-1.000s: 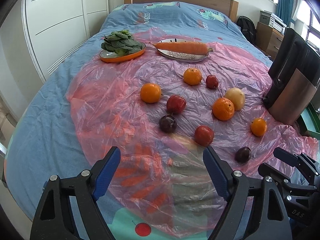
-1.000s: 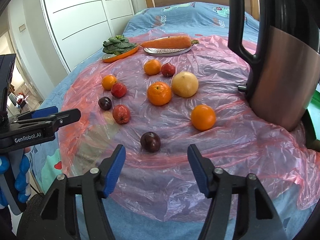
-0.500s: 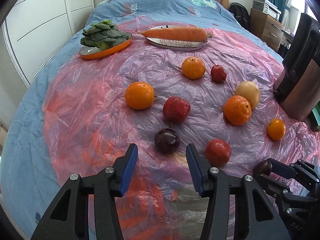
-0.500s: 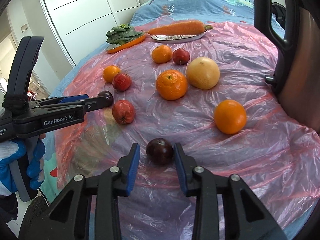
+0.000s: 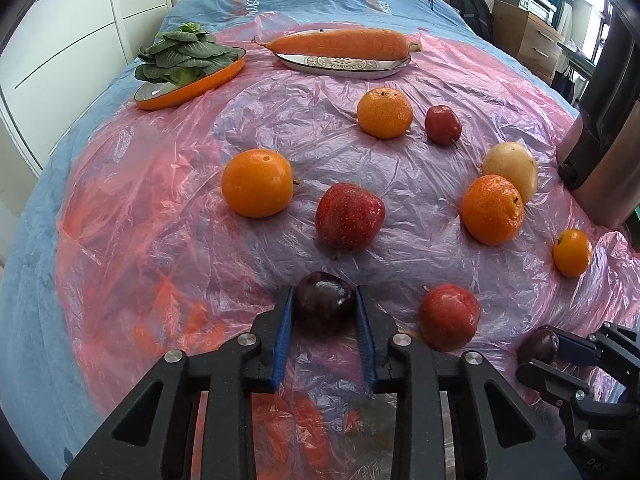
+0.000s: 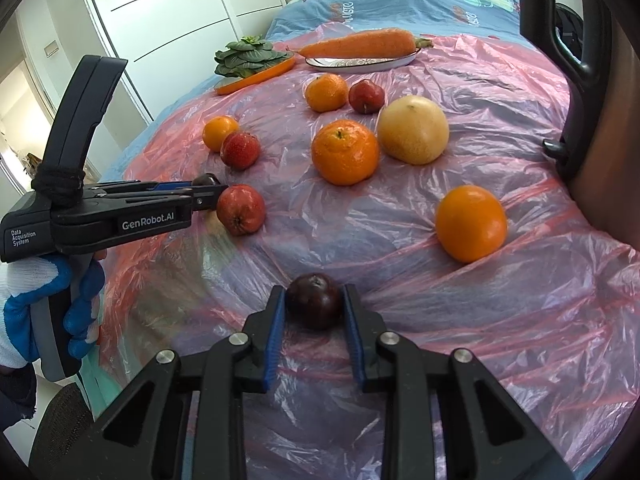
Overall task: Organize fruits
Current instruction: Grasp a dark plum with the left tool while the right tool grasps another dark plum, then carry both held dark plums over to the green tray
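Both closed in: left hand-held gripper clamps plum; right hand-held gripper clamps second plum.

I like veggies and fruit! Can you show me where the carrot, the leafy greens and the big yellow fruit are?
carrot [image 5: 340, 43]: left wrist view, middle of its body.
leafy greens [image 5: 180, 54]: left wrist view, top leaves.
big yellow fruit [image 6: 413, 129]: right wrist view, centre of its skin.

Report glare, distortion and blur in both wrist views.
Left wrist: fisheye bends the white wardrobe; window glare on the crinkled pink plastic sheet; dark purple plum sharp. Right wrist: same curvature; the steel kettle looms dark; no motion blur.
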`<action>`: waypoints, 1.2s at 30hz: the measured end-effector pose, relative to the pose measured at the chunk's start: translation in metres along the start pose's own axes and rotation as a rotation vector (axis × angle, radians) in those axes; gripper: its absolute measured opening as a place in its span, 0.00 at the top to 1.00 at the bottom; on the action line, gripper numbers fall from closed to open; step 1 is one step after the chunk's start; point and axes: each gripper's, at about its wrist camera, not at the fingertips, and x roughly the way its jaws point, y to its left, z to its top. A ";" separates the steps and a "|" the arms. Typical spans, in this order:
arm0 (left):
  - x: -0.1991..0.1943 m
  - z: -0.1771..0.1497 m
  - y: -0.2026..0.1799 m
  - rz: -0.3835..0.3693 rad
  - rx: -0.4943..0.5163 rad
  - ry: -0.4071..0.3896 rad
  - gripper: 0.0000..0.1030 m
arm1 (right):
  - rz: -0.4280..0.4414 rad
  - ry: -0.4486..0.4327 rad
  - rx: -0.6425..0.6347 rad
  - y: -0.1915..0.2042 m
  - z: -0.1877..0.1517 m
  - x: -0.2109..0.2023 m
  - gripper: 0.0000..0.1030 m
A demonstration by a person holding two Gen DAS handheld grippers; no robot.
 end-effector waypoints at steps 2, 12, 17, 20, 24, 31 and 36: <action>0.001 0.000 -0.002 0.010 0.016 -0.002 0.76 | 0.004 -0.001 0.000 -0.001 -0.001 0.001 0.64; -0.006 -0.002 -0.001 0.015 0.004 -0.016 0.76 | 0.025 0.007 0.007 -0.003 0.001 0.001 0.65; -0.015 -0.003 0.001 0.025 -0.006 -0.026 0.76 | 0.032 0.005 0.010 -0.002 0.003 -0.005 0.66; -0.023 -0.004 0.004 0.026 -0.018 -0.037 0.76 | 0.034 0.000 -0.004 0.004 0.004 -0.011 0.66; -0.035 -0.005 0.005 0.028 -0.023 -0.053 0.76 | 0.030 -0.004 -0.023 0.012 0.005 -0.018 0.66; -0.058 -0.010 0.002 0.022 -0.023 -0.070 0.76 | 0.019 -0.027 -0.047 0.022 0.009 -0.039 0.66; -0.083 -0.015 -0.019 0.003 0.011 -0.087 0.76 | 0.001 -0.061 -0.039 0.017 0.007 -0.066 0.66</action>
